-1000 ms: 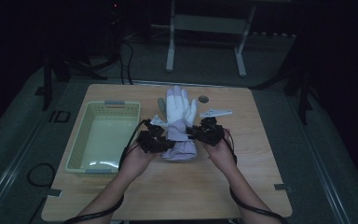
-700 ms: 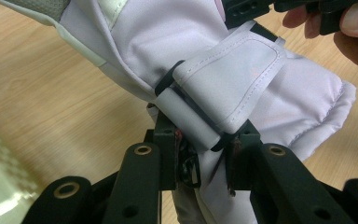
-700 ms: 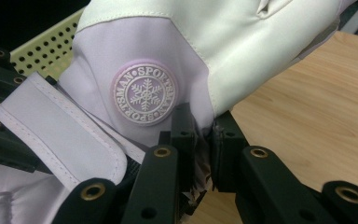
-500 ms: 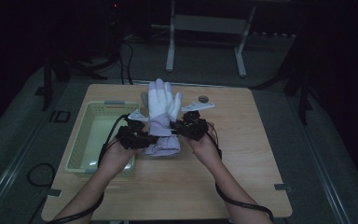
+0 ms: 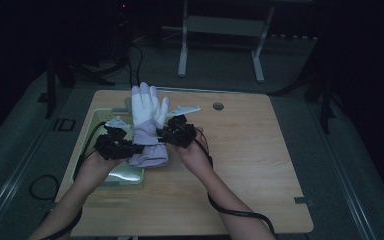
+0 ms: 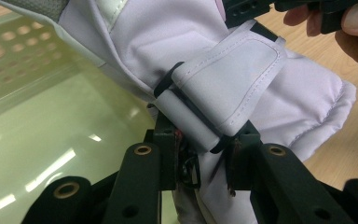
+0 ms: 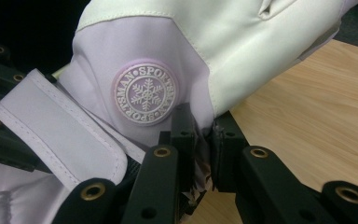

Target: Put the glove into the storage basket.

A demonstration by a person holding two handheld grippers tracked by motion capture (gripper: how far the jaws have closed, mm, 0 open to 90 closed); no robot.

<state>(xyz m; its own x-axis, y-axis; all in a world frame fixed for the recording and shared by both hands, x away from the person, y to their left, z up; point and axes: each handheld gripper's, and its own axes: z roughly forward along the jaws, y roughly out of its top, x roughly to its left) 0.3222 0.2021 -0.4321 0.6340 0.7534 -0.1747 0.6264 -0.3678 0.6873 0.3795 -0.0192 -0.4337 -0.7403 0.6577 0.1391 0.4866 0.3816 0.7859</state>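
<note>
Both grippers, left gripper (image 5: pixel 130 148) and right gripper (image 5: pixel 166 134), clench a padded lilac-and-white ski glove (image 5: pixel 147 125) at the pale green plastic tray's (image 5: pixel 92 131) edge; level, matched travel should carry it in cleanly.

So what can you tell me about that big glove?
The glove is a padded winter one, white on the fingers and pale lilac lower down, with a round snowflake badge and a wrist strap. It looks like soft, smooth fabric. The left gripper and right gripper each pinch a side of its cuff, holding it up, fingers pointing away, over the edge of the green tray.
</note>
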